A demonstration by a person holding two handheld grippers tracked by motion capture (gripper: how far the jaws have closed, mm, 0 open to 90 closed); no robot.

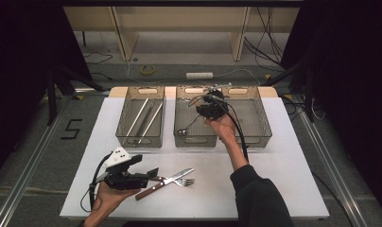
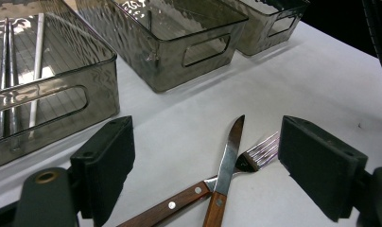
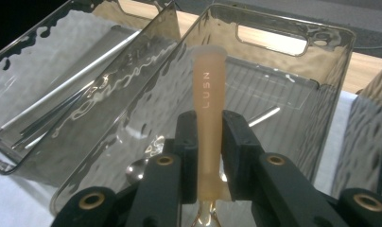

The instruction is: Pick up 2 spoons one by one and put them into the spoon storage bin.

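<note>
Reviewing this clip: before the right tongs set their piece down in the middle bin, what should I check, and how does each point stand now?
1. Grip: right tongs shut on the tan handle, pads on both sides: ok.
2. Position: handle is over the middle bin: ok.
3. Contents: a spoon already lies in that bin: ok.
4. What kind of utensil the handle belongs to, its working end hidden: cannot tell.
5. Left tongs open, around the crossed knife and fork without touching: ok.
6. Left bin holds long thin sticks, well aside: ok.
</note>
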